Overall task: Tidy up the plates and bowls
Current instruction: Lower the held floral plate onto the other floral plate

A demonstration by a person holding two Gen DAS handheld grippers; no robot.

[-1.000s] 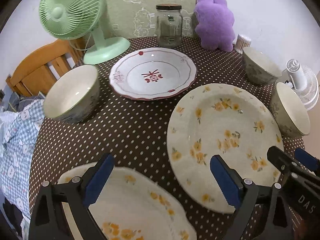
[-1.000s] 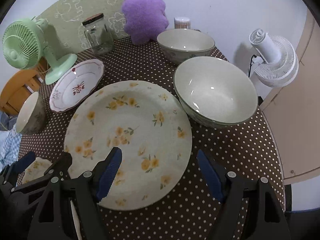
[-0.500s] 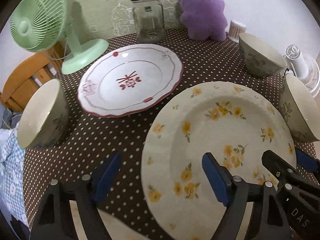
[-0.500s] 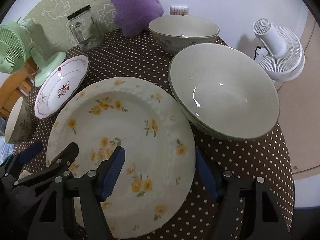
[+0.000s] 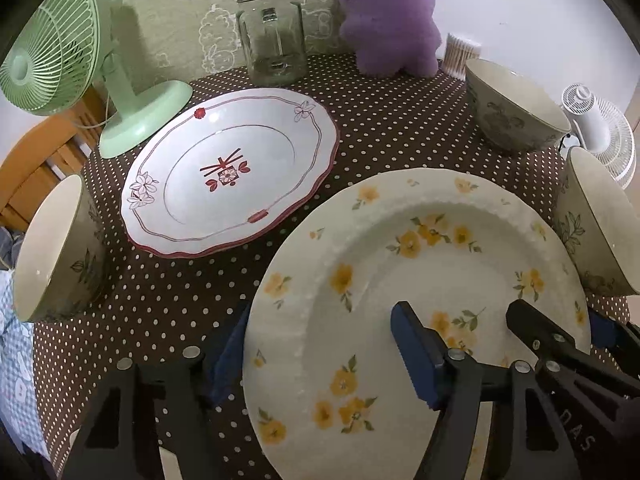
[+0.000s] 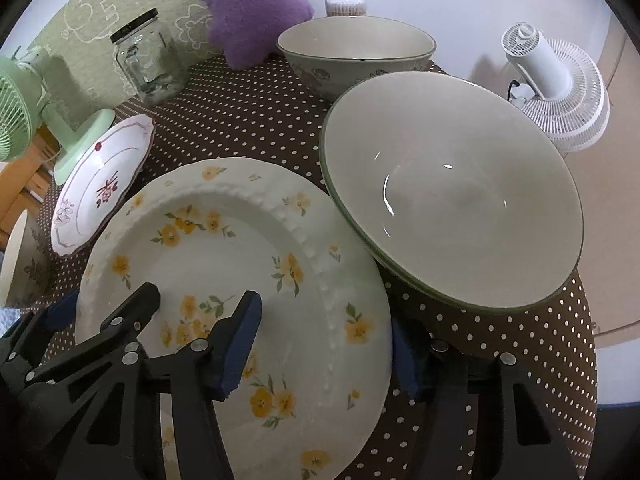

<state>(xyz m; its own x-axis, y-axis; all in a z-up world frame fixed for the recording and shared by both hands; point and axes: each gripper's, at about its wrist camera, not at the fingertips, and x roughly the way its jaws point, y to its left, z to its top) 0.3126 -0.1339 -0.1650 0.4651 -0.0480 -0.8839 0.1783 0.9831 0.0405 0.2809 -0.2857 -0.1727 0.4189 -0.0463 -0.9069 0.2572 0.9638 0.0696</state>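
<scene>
- Left gripper fingers were closing astride the yellow-flowered plate rim, not yet clamped.
- Right gripper fingers were closing likewise on its opposite rim.

The yellow plate fills the near counter. At its right rim a big bowl crowds it (rims overlap in the right view), with a second bowl behind. Left of it a strip of bare dotted cloth runs to the red plate and the left-edge bowl. Fan, jar and plush line the far edge.
</scene>
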